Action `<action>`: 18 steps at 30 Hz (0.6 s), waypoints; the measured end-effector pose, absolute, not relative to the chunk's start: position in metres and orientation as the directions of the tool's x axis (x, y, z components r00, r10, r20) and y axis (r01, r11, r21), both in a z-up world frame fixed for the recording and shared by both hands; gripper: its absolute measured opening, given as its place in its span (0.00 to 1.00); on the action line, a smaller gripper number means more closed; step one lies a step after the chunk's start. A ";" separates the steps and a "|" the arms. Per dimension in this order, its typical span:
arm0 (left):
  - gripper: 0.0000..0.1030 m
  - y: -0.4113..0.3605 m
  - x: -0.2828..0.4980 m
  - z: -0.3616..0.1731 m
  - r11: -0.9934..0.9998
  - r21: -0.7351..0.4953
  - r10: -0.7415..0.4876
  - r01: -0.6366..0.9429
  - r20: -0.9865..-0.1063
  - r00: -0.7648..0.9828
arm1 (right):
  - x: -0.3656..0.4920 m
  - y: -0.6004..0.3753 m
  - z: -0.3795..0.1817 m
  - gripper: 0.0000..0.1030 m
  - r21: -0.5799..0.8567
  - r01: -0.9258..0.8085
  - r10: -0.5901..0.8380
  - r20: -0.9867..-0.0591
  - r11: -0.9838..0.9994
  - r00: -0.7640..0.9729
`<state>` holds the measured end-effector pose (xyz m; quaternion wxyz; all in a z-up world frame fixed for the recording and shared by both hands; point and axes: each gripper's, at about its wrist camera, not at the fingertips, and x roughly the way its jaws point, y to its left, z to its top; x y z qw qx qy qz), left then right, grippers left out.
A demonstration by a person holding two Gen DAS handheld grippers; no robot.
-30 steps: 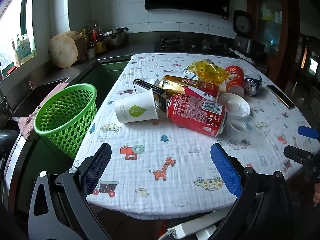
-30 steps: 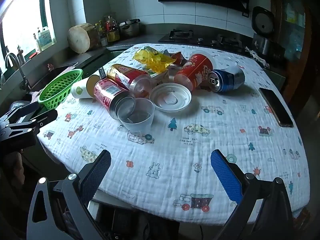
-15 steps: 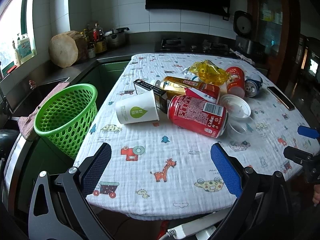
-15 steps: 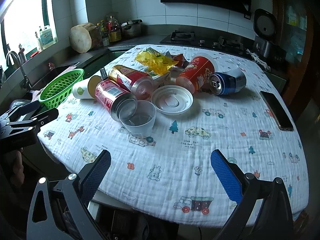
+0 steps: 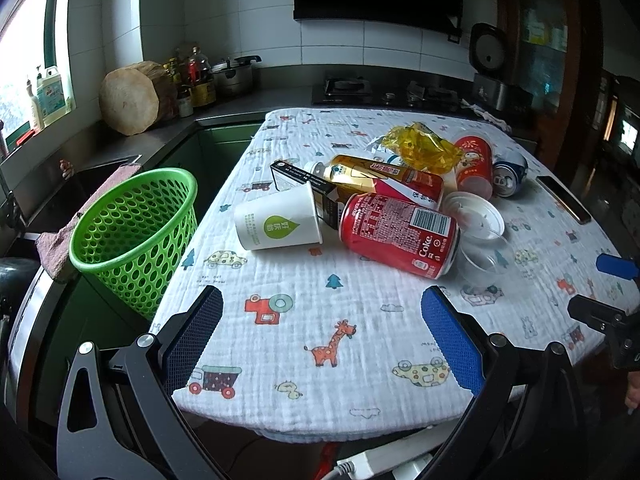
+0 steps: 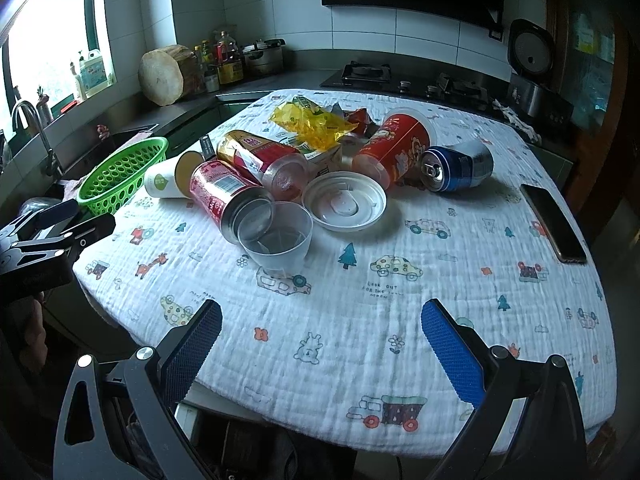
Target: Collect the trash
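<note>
Trash lies heaped at the middle of the table (image 5: 360, 360), which is covered by a white cloth printed with cartoon animals and cars. In the left wrist view a red Coke can (image 5: 400, 236) lies on its side at frame centre, touching a white paper cup (image 5: 280, 226) tipped over to its left. Behind them lie a black carton (image 5: 304, 180), a gold-and-red bottle (image 5: 376, 178), a crumpled yellow wrapper (image 5: 420, 148), a red cup (image 5: 474, 164) and a blue can (image 5: 508, 174). A white lid (image 5: 474, 216) sits flat to the right of the Coke can, and a clear cup (image 5: 482, 266) stands just in front of the lid, against the can's base.

A green basket (image 5: 132, 232) stands off the table's left edge, at the left of the frame. A dark phone (image 6: 554, 222) lies near the right edge of the table in the right wrist view.

The left gripper (image 5: 320, 340) hovers above the near edge of the cloth, its blue-padded fingers (image 5: 450, 340) spread wide, holding and touching nothing. The right gripper (image 6: 320, 344) hangs likewise over the near edge in its own view, jaws wide apart and empty; the clear cup is the nearest item ahead of it, slightly left of centre. Each gripper shows at the side of the other's view.
</note>
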<state>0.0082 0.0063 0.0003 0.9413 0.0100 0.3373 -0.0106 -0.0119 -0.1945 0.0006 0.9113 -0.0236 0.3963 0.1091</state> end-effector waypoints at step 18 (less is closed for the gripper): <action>0.95 0.012 0.018 0.003 1.000 0.022 -0.001 0.020 -0.636 0.772 | -0.003 -0.191 0.004 0.94 0.023 -0.243 0.185 -0.720 0.970 0.668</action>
